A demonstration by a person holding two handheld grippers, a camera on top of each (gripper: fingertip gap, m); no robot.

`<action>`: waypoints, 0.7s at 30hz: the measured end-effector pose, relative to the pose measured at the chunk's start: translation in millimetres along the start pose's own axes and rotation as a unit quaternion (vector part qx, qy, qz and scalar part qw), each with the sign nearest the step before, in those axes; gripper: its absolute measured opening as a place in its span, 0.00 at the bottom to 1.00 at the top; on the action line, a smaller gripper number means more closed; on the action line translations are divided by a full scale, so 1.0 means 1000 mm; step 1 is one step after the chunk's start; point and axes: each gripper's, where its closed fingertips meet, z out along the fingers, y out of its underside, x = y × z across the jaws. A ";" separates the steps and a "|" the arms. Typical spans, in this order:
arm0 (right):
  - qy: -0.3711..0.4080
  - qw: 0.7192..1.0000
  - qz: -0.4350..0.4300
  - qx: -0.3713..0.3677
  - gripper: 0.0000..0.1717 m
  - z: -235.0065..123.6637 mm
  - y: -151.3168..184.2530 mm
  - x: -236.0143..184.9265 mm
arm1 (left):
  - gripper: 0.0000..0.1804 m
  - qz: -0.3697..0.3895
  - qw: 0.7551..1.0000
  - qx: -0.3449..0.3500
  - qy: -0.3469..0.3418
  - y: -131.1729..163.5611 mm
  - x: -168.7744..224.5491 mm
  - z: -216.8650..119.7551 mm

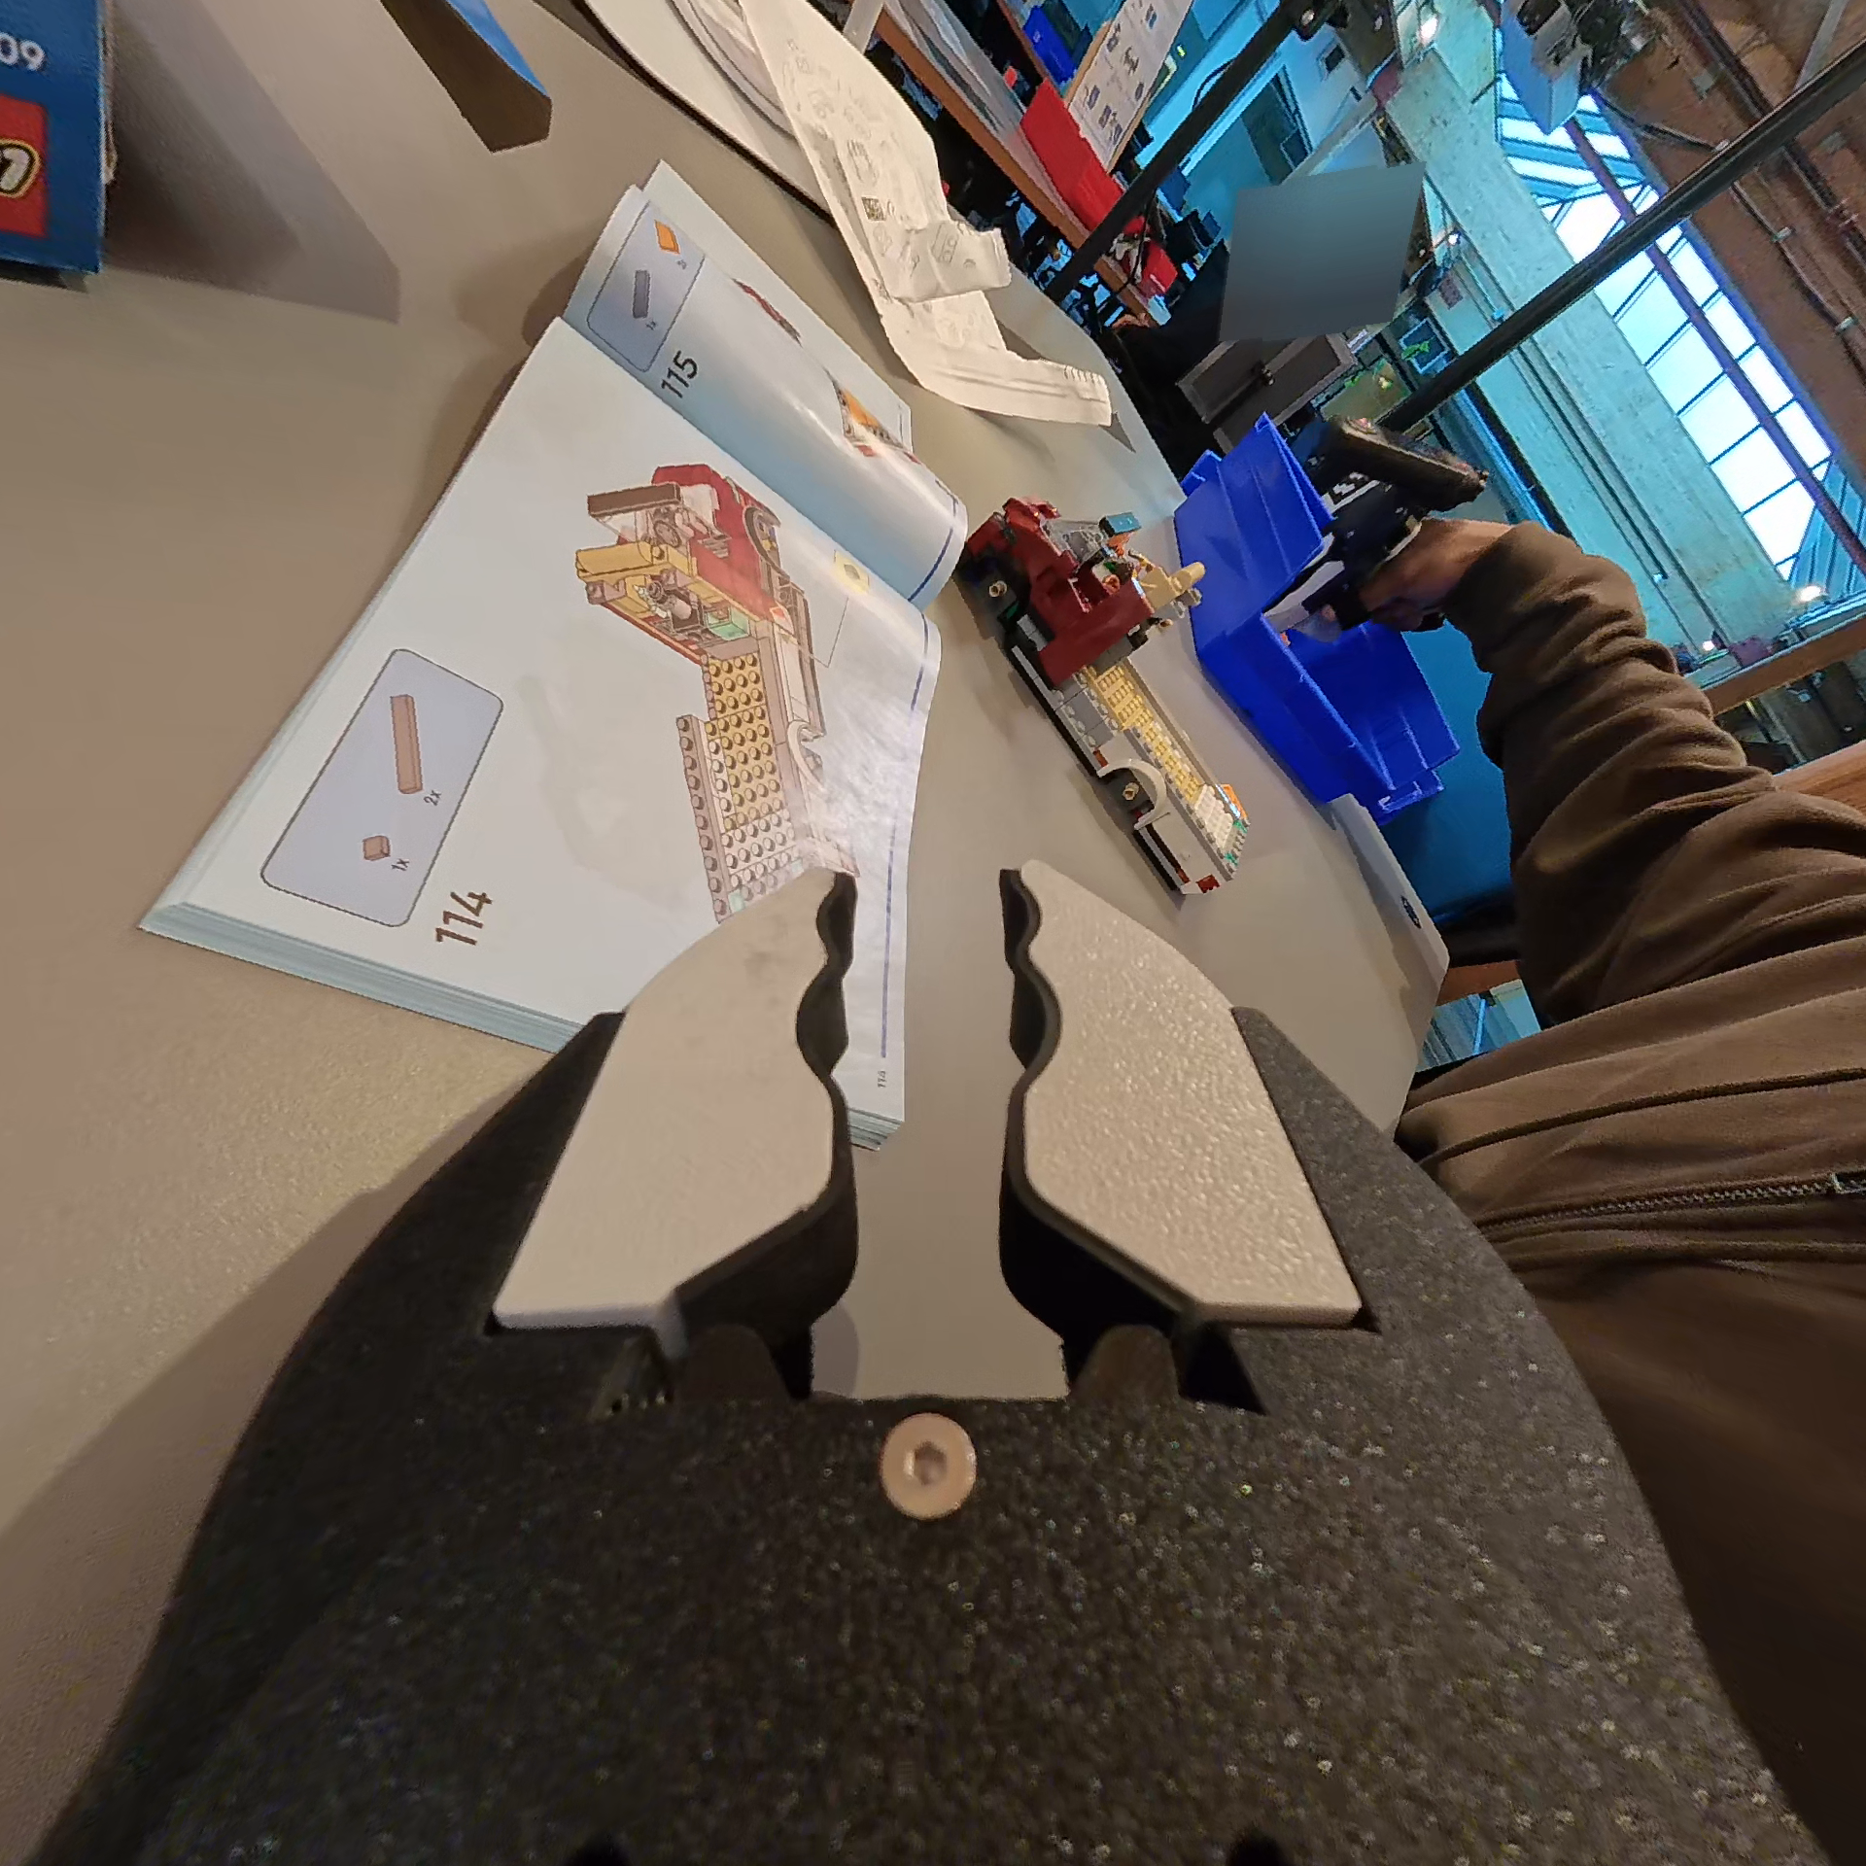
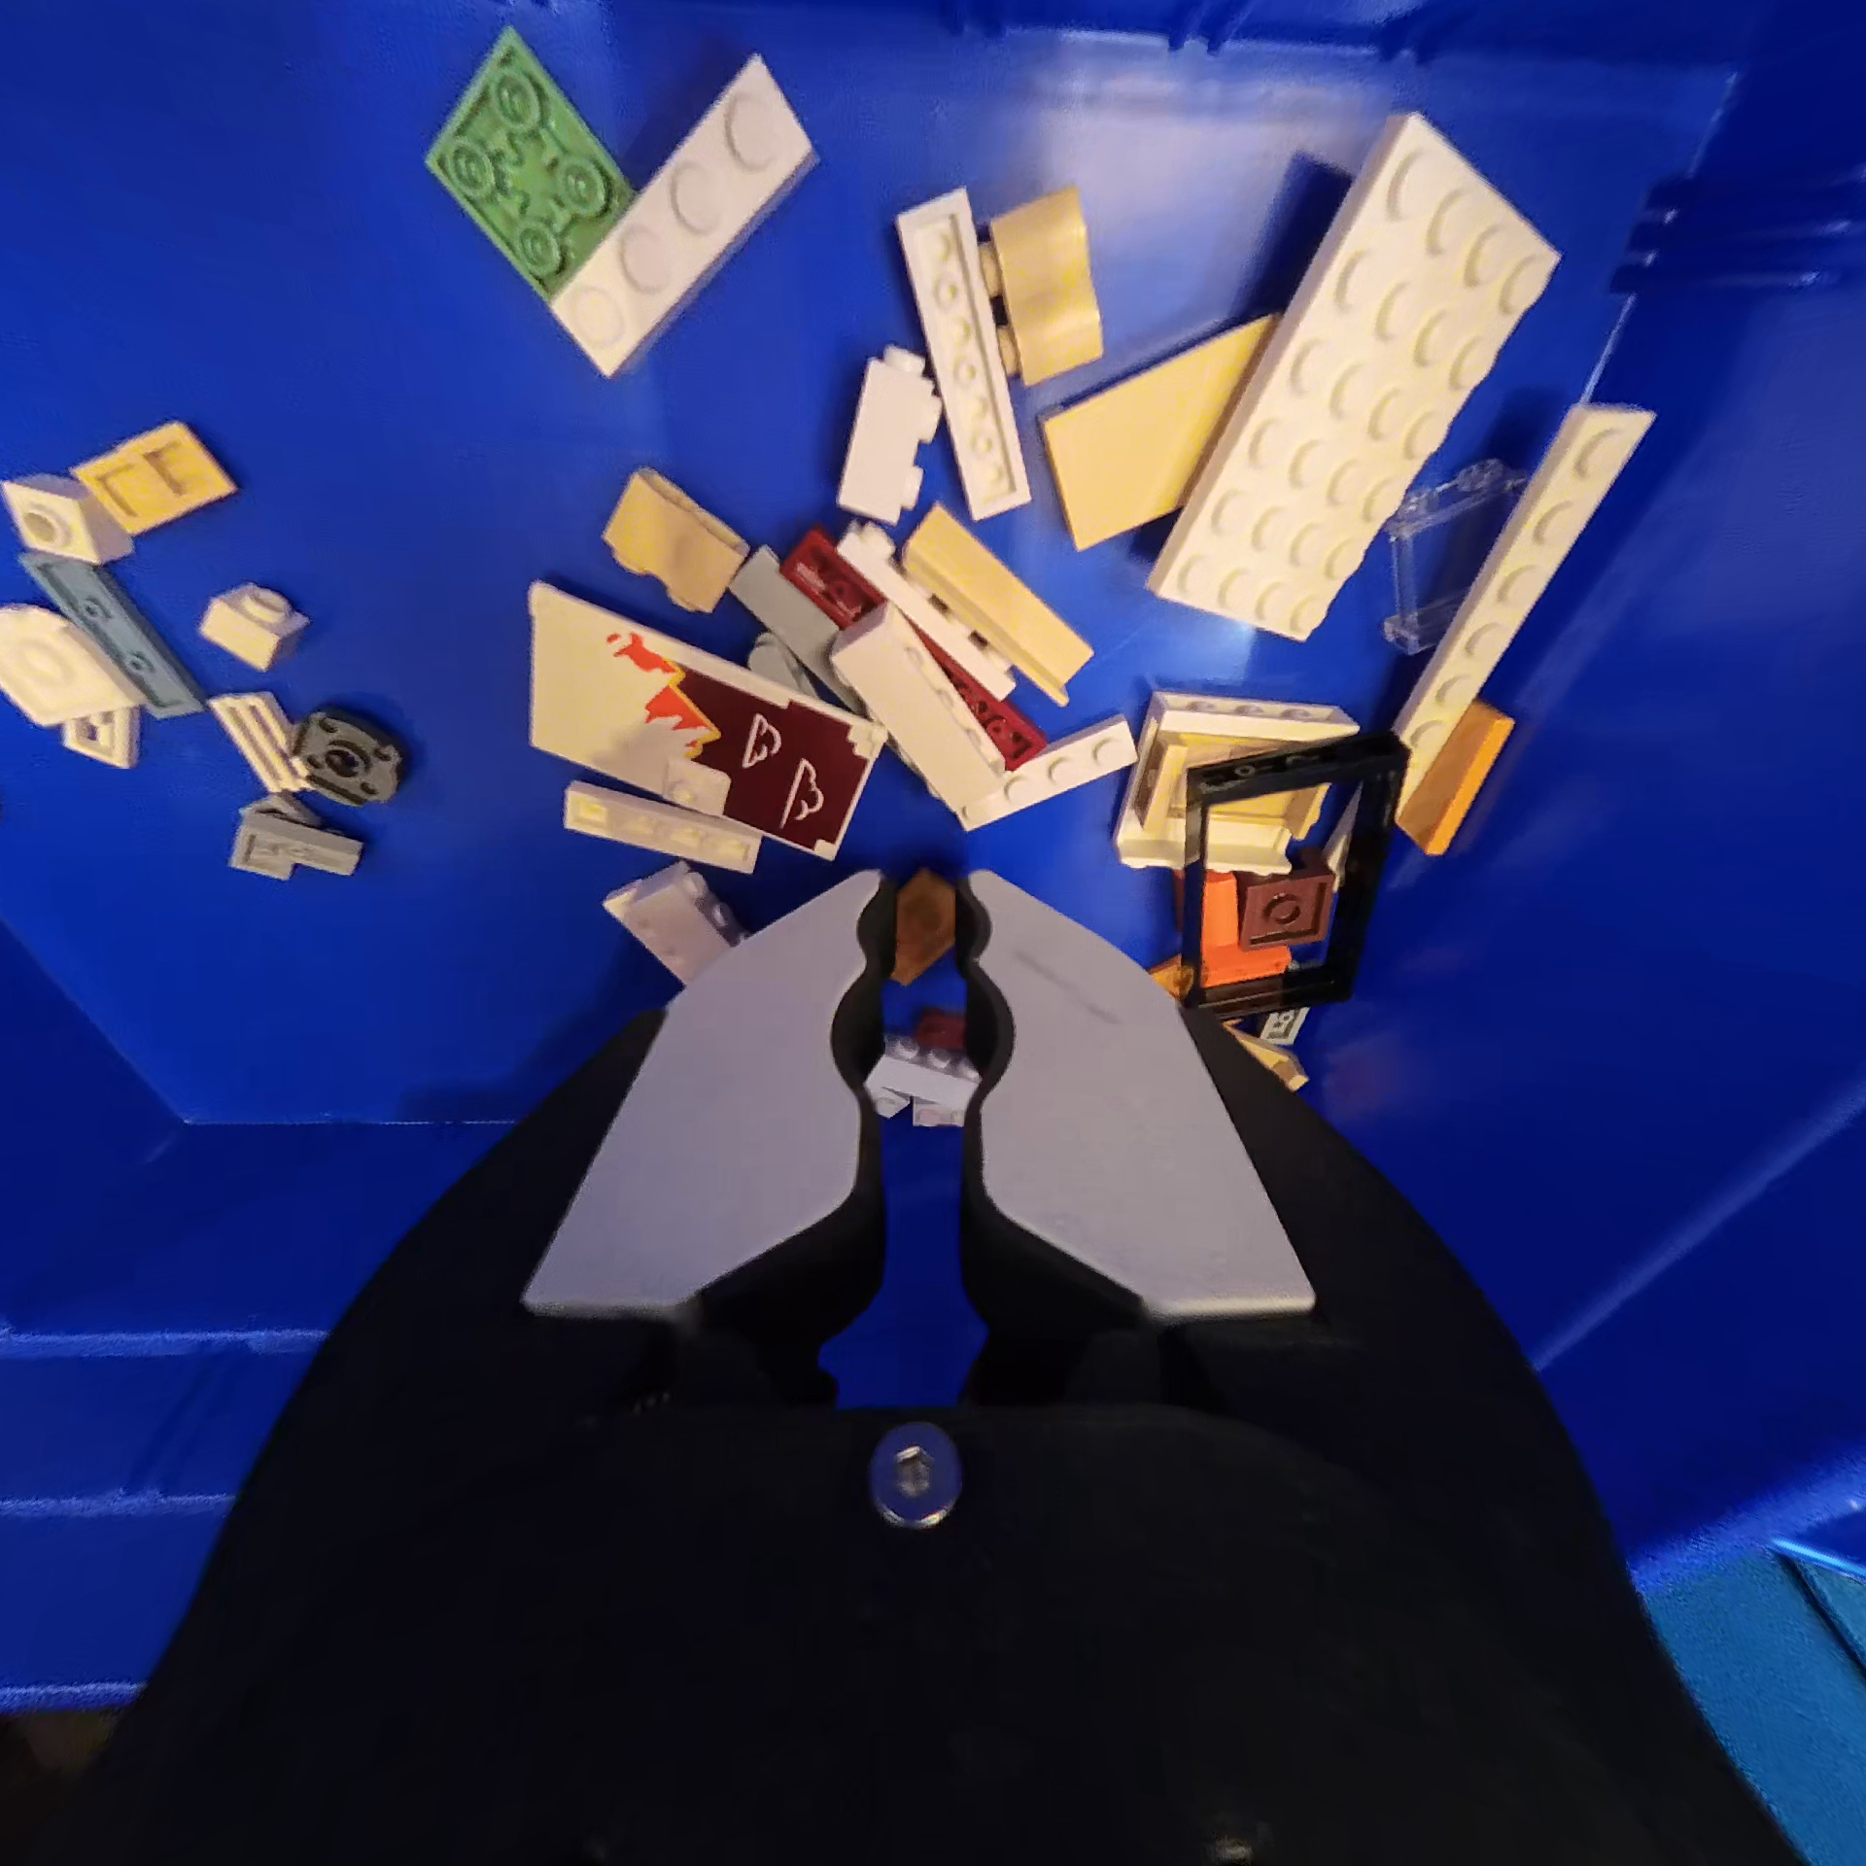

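Deep inside the blue bin point(image 2: 303, 959), our right gripper point(image 2: 924, 924) clamps a small tan brick point(image 2: 924, 921) between its fingertips, loose pieces scattered beyond. Our left gripper point(image 1: 927, 889) hangs parted and bare, instruction booklet point(image 1: 505, 707) just ahead-left, half-built truck point(image 1: 1101, 656) ahead-right.

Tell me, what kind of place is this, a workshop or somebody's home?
Probably a workshop or lab, not a home. Beyond the grey table with its open building booklet and half-built brick truck stand shelves with storage bins, dark metal framing and tall industrial windows.
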 end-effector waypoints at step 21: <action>-0.018 0.999 0.008 -0.033 0.11 0.007 0.009 -0.001 | 0.16 0.004 1.000 0.007 0.001 -0.001 0.001 -0.001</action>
